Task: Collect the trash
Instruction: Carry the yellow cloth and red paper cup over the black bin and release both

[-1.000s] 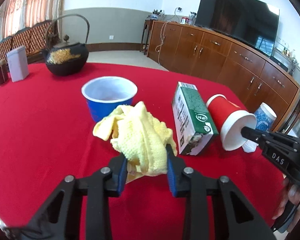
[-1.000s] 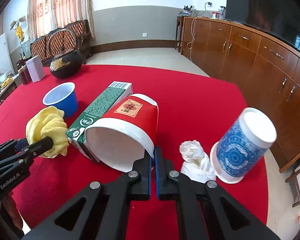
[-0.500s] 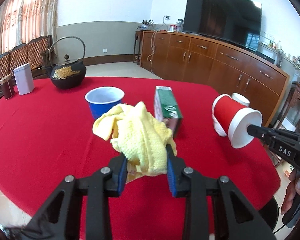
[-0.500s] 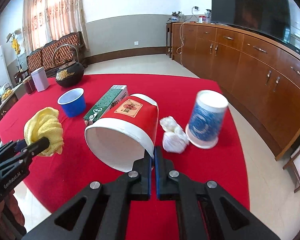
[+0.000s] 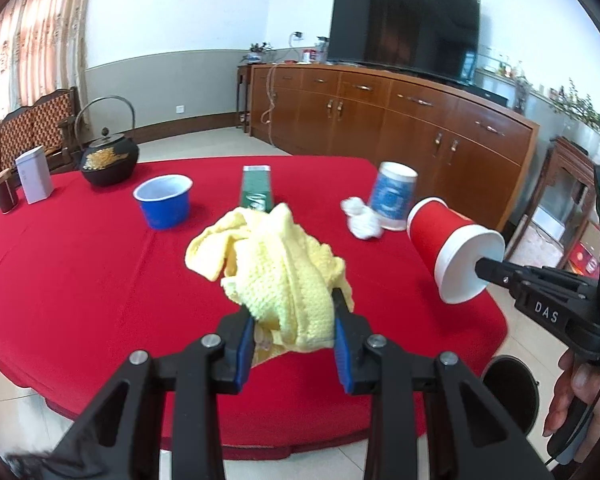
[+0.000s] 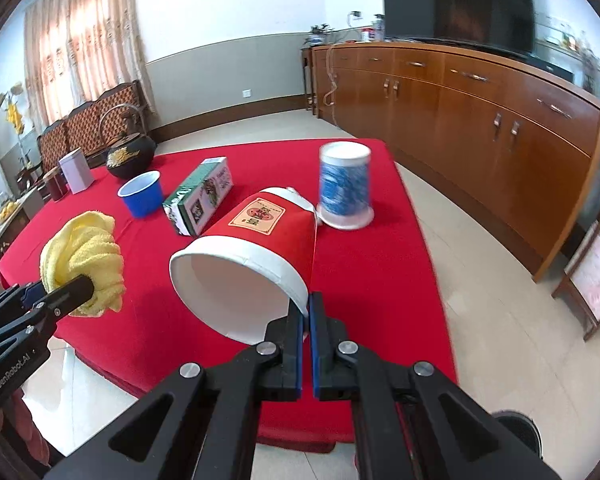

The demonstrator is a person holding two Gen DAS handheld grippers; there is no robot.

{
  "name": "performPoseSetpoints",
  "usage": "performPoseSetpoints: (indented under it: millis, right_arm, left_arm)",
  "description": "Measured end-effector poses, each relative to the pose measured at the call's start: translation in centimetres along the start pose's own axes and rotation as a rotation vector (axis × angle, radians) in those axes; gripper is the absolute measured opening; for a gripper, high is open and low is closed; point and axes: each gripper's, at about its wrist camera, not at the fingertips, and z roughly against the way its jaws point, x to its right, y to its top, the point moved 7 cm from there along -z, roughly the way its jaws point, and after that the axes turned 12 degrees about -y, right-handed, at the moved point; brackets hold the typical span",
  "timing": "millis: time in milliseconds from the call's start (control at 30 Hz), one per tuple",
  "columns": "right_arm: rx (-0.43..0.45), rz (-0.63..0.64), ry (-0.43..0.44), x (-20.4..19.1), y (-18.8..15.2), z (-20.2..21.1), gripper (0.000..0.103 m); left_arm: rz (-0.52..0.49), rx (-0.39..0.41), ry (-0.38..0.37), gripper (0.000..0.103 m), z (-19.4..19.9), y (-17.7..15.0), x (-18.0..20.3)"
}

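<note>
Both hands have drawn back from the table since the earlier frames, so the red table (image 5: pixel 80 280) now lies further ahead of the fingers and its near edge shows in both views.

From the left wrist view, the left gripper (image 5: pixel 296 336) has its jaws only partly open and pressed on the yellow cloth (image 5: pixel 276 268), which bulges up and forward from between the fingers. I judge it soft and light, so a bunched grip at any thick fold is enough, but a loose corner may slip out. Ahead of the fingers stand a blue cup (image 5: pixel 164 200), a green carton (image 5: pixel 257 186), a crumpled white tissue (image 5: pixel 362 220) and an upside-down blue-patterned cup (image 5: pixel 392 194). To the right of the fingers, the right gripper carries the red paper cup (image 5: pixel 448 248). A dark round bin (image 5: pixel 508 392), probably for the trash, shows low on the right, on the floor.

From the right wrist view, the right gripper (image 6: pixel 306 324) is closed tightly on the rim of the red paper cup (image 6: pixel 256 256), one finger inside and one outside. The cup seems light and thin, and it crushes easily, so the rim is the good place. Left of the fingers, the left gripper (image 6: pixel 66 292) holds the yellow cloth (image 6: pixel 86 256). Nothing seems to stand in the way toward the floor on the right.
</note>
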Motion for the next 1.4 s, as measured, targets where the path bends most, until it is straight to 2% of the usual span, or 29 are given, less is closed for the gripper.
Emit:
performPoseSetpoints:
  millis: [367,633,1067,1400]
  right_arm:
    - [0.009,-0.084,-0.066,6.1,-4.6,5.5,0.003]
    - [-0.009,-0.129,-0.109,9.7,-7.7,7.0,0.003]
    - [-0.05,-0.235,-0.252,18.9,-13.0,9.9,0.003]
    - [-0.095,-0.306,-0.328,24.7,-17.8,11.6,0.003]
  left_arm:
    - [-0.075,0.002,-0.065,0.035,2.0,-1.3,5.3]
    - [-0.117,-0.016,-0.101,0.035,2.1,-2.7,8.1]
    - [-0.219,-0.087,-0.267,0.035,-0.7,-5.3,18.0]
    - [-0.287,-0.148,-0.364,0.035,-2.1,-7.9,24.7]
